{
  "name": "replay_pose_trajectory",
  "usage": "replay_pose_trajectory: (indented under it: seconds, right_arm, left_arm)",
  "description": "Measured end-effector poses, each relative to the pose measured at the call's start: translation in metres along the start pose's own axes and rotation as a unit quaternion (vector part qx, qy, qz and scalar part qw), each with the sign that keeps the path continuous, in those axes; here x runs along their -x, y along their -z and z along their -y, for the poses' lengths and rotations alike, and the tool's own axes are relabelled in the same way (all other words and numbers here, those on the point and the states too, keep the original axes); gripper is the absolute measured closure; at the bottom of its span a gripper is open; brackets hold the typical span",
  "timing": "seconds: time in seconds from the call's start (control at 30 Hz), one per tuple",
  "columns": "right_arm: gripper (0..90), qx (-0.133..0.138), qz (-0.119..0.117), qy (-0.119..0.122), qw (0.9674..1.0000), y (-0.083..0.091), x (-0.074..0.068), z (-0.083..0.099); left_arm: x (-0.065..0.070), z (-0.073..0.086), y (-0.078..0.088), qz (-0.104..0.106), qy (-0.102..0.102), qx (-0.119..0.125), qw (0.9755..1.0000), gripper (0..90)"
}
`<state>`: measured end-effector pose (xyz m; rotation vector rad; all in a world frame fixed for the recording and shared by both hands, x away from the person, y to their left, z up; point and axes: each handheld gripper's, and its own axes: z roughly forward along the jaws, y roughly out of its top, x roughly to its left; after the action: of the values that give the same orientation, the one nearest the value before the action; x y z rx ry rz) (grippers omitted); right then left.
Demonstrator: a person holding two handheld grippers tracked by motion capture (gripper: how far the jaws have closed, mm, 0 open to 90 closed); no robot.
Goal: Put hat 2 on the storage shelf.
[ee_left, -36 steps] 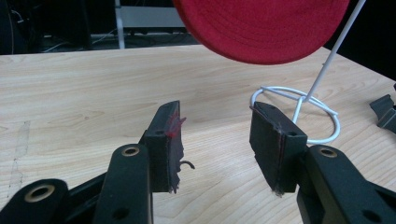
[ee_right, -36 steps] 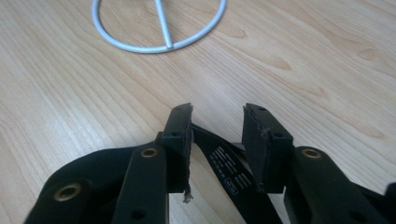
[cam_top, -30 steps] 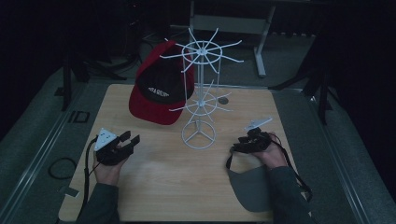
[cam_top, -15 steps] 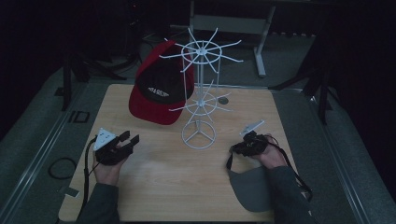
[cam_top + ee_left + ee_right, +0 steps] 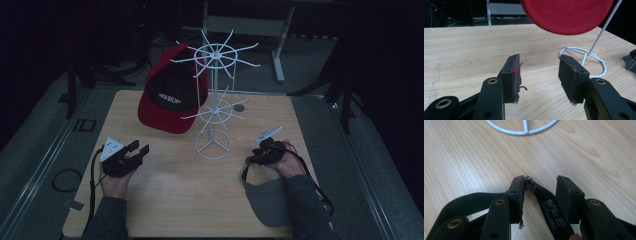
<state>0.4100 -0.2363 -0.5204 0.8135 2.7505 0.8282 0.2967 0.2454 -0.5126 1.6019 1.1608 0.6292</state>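
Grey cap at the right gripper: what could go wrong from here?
1. The right gripper has just been opening; only the thin black strap lies between its jaws, so a regrip may slip off or catch too little.
2. The grey cap lies under the forearm at the table edge and could get dragged off.
3. The wire rack looks light and already carries the red cap on one side; a bump might tip it.

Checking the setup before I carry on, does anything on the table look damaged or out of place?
The left gripper's pads look worn, with frayed edges and red smears. The grey cap hangs over the table's near edge, under the right forearm.
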Motion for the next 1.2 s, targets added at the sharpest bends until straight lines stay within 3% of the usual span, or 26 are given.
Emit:
replay_pose_trajectory:
  seconds: [0.13, 0.33, 0.53, 0.67, 0.73, 0.83, 0.93, 1.2]
  right_arm:
    - [56.4, 0.008, -0.006, 0.008, 0.9999, -0.001, 0.000, -0.001]
    - [57.0, -0.008, -0.010, 0.018, 0.9998, -0.003, 0.001, 0.001]
    - [61.2, -0.038, 0.001, 0.021, 0.9990, -0.010, -0.002, 0.005]
    - [65.0, -0.041, 0.010, 0.020, 0.9989, -0.014, -0.003, 0.003]
    - [67.9, -0.043, 0.015, 0.021, 0.9987, -0.016, -0.003, 0.001]
    - [82.1, -0.046, 0.020, 0.016, 0.9986, -0.018, -0.004, 0.000]
    - [87.5, -0.041, 0.025, 0.008, 0.9988, -0.017, -0.004, 0.000]
    - [88.0, 0.005, 0.035, -0.017, 0.9992, -0.003, 0.001, -0.002]
  left_arm:
    - [0.000, 0.000, 0.000, 0.000, 0.000, -0.001, 1.0000, 52.8]
    - [0.000, 0.000, 0.000, 0.000, 0.001, 0.001, 1.0000, 52.5]
    - [0.000, 0.000, 0.000, 0.000, 0.000, 0.000, 1.0000, 52.4]
    - [0.000, 0.000, 0.000, -0.001, 0.000, -0.001, 1.0000, 52.4]
    - [0.000, 0.000, 0.000, -0.002, -0.001, 0.001, 1.0000, 52.4]
    - [-0.001, 0.000, 0.000, -0.003, 0.000, 0.002, 1.0000, 52.4]
    - [-0.001, 0.000, 0.001, -0.005, 0.000, 0.003, 1.0000, 52.4]
    - [-0.001, 0.000, 0.000, -0.008, 0.002, 0.002, 1.0000, 52.4]
